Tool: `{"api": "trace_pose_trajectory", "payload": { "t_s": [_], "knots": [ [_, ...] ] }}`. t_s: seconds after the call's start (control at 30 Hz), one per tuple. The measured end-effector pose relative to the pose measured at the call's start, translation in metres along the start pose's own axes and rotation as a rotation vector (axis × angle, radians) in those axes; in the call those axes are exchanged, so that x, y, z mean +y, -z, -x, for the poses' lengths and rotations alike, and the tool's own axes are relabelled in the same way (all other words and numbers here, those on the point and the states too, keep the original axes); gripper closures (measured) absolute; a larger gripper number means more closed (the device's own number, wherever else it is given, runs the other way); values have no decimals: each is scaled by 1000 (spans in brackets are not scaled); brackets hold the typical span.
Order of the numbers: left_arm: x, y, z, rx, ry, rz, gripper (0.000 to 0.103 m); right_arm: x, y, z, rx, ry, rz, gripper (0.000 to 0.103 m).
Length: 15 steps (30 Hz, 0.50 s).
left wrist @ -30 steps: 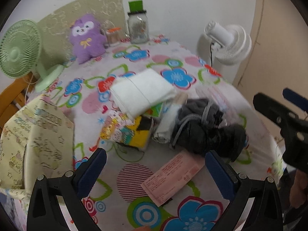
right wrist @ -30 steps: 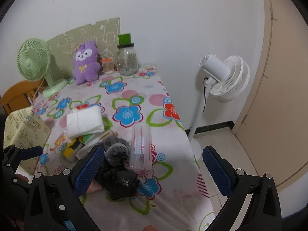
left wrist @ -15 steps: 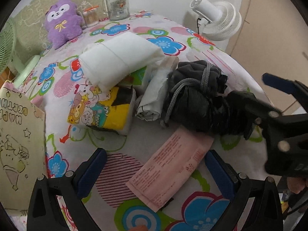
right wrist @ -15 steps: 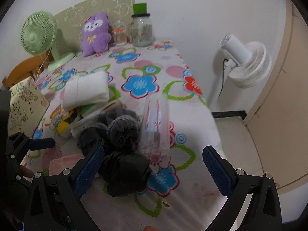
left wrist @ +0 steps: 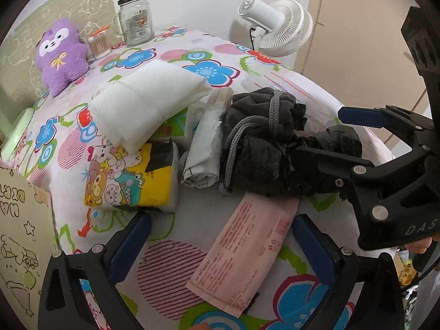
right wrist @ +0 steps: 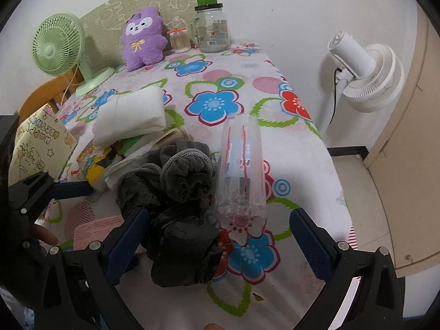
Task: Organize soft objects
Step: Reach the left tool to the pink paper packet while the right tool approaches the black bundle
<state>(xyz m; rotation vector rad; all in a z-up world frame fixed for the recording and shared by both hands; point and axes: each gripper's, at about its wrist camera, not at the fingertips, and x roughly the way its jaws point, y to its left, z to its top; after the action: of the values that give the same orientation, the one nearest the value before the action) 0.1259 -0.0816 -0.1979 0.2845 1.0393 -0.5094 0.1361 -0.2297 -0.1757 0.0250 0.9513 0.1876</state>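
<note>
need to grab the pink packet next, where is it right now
The pink packet lies flat near the table's front edge, between the open left gripper's fingers in the left wrist view, just in front of the black bag.

Both wrist cameras look down close over the counter (left wrist: pixel 192 225), sharing the dark bundle (left wrist: pixel 264 148) from opposite sides.

Both the left gripper (left wrist: pixel 220 243) and the right gripper (right wrist: pixel 217 236) hold their jaws wide apart, seemingly gripping nothing.
</note>
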Motion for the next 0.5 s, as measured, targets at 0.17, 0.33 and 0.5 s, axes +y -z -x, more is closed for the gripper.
{"api": "trace_pose_trajectory", "payload": {
  "t_s": [0.17, 0.33, 0.5],
  "knots": [
    [-5, 5, 6, -23, 1, -1, 14, 7, 1, -2, 12, -32, 12, 0],
    [-19, 9, 16, -32, 42, -70, 45, 9, 0, -1, 14, -27, 18, 0],
    [-23, 13, 21, -14, 53, -72, 60, 12, 1, -2, 19, -40, 25, 0]
  ]
}}
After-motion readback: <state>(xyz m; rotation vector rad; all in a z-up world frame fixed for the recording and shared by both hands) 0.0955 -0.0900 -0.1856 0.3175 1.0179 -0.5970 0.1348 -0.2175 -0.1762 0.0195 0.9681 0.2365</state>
